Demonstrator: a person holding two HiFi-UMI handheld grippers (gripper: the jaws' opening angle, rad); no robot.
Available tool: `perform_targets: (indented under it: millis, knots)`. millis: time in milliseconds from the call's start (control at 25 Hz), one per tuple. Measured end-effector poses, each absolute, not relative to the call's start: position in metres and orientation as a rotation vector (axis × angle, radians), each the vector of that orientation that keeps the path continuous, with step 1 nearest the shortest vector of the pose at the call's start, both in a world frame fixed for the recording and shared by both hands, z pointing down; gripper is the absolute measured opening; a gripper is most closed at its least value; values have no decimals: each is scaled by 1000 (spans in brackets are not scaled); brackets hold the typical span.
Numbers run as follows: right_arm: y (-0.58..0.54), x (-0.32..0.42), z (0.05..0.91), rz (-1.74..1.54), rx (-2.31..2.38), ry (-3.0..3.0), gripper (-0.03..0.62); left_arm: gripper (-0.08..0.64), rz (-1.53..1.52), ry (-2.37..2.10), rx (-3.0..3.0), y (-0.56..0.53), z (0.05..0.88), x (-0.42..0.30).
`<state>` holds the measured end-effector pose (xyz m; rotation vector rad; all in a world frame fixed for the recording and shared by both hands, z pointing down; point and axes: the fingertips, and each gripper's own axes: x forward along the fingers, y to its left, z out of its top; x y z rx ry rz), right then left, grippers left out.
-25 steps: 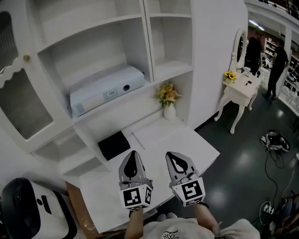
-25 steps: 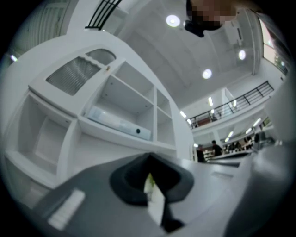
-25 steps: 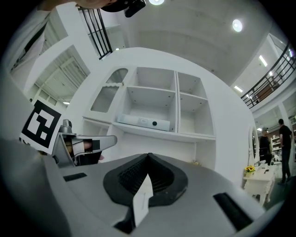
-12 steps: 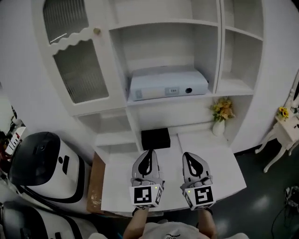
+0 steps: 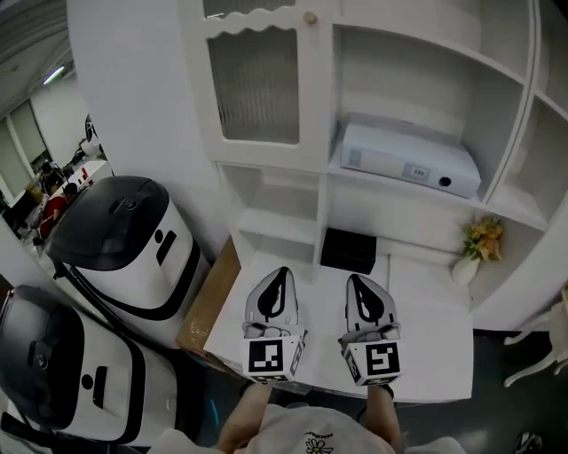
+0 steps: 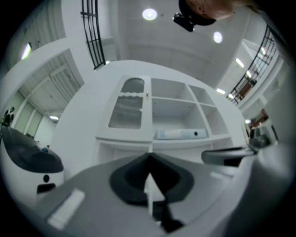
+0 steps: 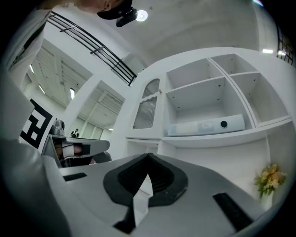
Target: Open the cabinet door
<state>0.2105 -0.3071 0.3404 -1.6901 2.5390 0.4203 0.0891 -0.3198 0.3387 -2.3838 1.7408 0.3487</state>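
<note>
The cabinet door [image 5: 257, 84] is white with a ribbed glass pane and a scalloped top, and it stands closed at the upper left of the white shelf unit. Its small round knob [image 5: 310, 18] sits on the door's right edge. Both grippers hover side by side over the white desk top [image 5: 426, 350], well below the door and apart from it. My left gripper [image 5: 282, 271] is shut and empty, as is my right gripper [image 5: 358, 279]. The left gripper view shows the door [image 6: 127, 109] ahead past the shut left gripper [image 6: 149, 157]. The right gripper view has the door [image 7: 147, 111] up left of the shut right gripper [image 7: 149, 155].
A white box-shaped device [image 5: 408, 160] lies on the shelf right of the door. A black box [image 5: 348, 250] and a vase of flowers [image 5: 477, 241] stand at the desk's back. Two white and black machines [image 5: 124, 248] [image 5: 44, 363] stand left of the desk, beside a brown board [image 5: 209, 306].
The head view has swung left, so the cabinet door now stands above the grippers. Both grippers moved left with it, still side by side and shut.
</note>
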Motion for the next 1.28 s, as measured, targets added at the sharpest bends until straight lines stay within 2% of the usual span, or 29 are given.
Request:
perform_targets:
  millis: [480,720,760,800,960,1120,1280]
  knots:
    - [-315,199,337,432,-1639,2554,0,6,377,1869,-2319,-322,343,57]
    - [-316,206,337,393,-1671,2529,0,6,529,1741,-2263,-340,277,51]
    - [-316,208,338,375,-1670,2527,0,46,558,1683,-2257,-343,256,54]
    - [-316,208,339,360,-1667,2525,0,120,585,1626,-2253,-347,232,57]
    - [-312,208,339,351,-1668,2518,0,150,652,1458,-2160,-363,135,68]
    - [-308,210,337,353,-1674,2503,0,253,637,1306,-2131,-386,59,94]
    - [-302,216,334,365,-1697,2476,0,259,643,1300,-2072,-415,3,108]
